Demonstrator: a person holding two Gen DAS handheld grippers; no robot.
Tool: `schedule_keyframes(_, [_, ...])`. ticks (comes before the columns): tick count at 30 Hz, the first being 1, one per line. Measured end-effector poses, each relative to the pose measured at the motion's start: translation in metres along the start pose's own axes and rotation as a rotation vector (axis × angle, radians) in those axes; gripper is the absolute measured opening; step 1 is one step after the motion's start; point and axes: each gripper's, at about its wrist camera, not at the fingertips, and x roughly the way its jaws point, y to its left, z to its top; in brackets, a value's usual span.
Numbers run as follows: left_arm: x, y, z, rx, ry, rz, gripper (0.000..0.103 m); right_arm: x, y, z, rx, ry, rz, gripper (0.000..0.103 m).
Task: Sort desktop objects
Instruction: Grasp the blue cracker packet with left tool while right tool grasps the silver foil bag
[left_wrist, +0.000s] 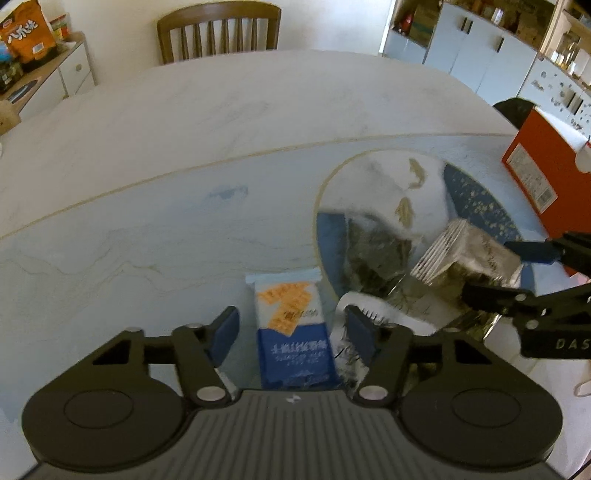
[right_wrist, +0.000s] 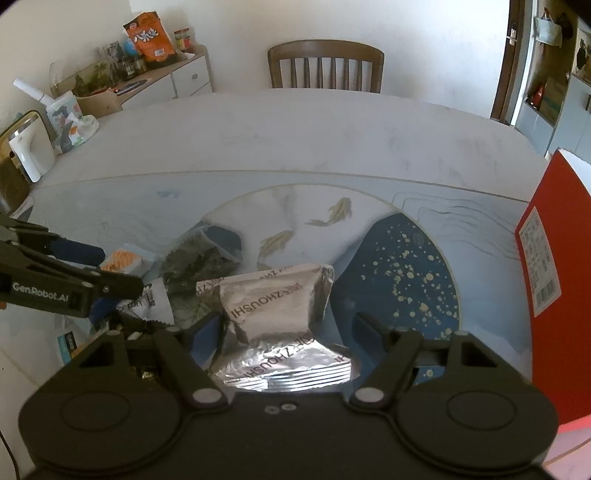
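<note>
Evidently little is sorted: beside the red box (right_wrist: 546, 280), silver foil packets (right_wrist: 280, 306) are bracketed by the spread right gripper (right_wrist: 284, 332); further off, a blue-and-orange pack (left_wrist: 291, 332) is framed, ungrasped, by the parted left gripper (left_wrist: 291, 328)

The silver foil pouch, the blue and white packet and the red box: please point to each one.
silver foil pouch (right_wrist: 275, 308): right wrist view, its printed front face.
blue and white packet (left_wrist: 293, 332): left wrist view, middle of its top face.
red box (right_wrist: 550, 280): right wrist view, its red side.
</note>
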Motion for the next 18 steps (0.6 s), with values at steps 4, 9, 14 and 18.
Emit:
schedule_keyframes(4, [-0.0001,-0.0037,-0.0040,0.049,-0.013,0.023,0.055,0.0029,0.0016,-0.0008,-0.007,0.011,0.005,0.069])
schedule_keyframes(9, [-0.0012,-0.0055,-0.0044,0.064,-0.025,0.049,0.039,0.0031,0.0050,-0.0007,-0.020,0.010,0.010,0.060])
schedule_keyframes(14, [-0.0020,-0.0046,-0.0059,0.058,-0.038,0.051,0.036,-0.0002,0.0047,-0.0014,-0.024,0.005,0.002,0.053])
schedule_keyframes(18, [-0.0024,-0.0045,-0.0076,0.055,-0.044,0.048,0.036,-0.0040,0.0021,-0.0024,-0.026,0.006,-0.018,0.052])
